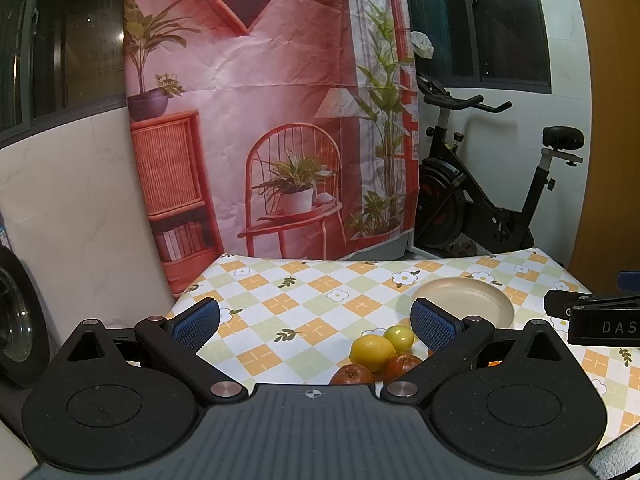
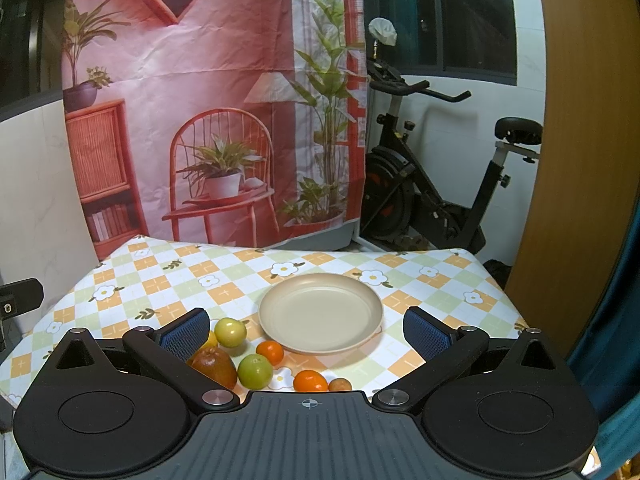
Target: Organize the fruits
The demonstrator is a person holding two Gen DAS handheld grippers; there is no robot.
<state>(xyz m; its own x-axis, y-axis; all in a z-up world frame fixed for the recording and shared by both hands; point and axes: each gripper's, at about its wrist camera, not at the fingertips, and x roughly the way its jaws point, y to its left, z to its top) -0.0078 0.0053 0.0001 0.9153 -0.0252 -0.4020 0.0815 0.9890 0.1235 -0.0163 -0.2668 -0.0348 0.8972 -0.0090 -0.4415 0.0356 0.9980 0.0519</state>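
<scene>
Behind the worktop (image 2: 224, 280) hangs a creased printed backdrop (image 2: 192, 92) showing a rattan chair, potted plants and a bookshelf, with a black exercise bike (image 2: 440, 184) parked off to the right against the white wall. That worktop wears a glossy checked cloth, orange and pale green squares with little daisies.

Sitting on it is a round beige plate (image 2: 362, 334), matte, shallow with a raised rim, nothing on it. The fruit is all bunched just in front and to the left of the plate: two smooth green apples (image 2: 255, 371), a dull reddish-brown fruit (image 2: 214, 365), two shiny little oranges (image 2: 270, 351) and a smaller tan round one (image 2: 340, 385). From the left wrist view you also get a pebbly yellow citrus (image 1: 373, 351) touching the red ones.

Both tools hover above the cloth, aimed forward and level. Left hand-held gripper (image 1: 316, 320) is spread wide, blue ribbed pads, holding nothing. Right hand-held gripper (image 2: 306, 334) is just as wide and empty, and the fruit pile shows in the lower left of its gap. Only readable text: "DAS" in white on the black body at the left view's right edge.
</scene>
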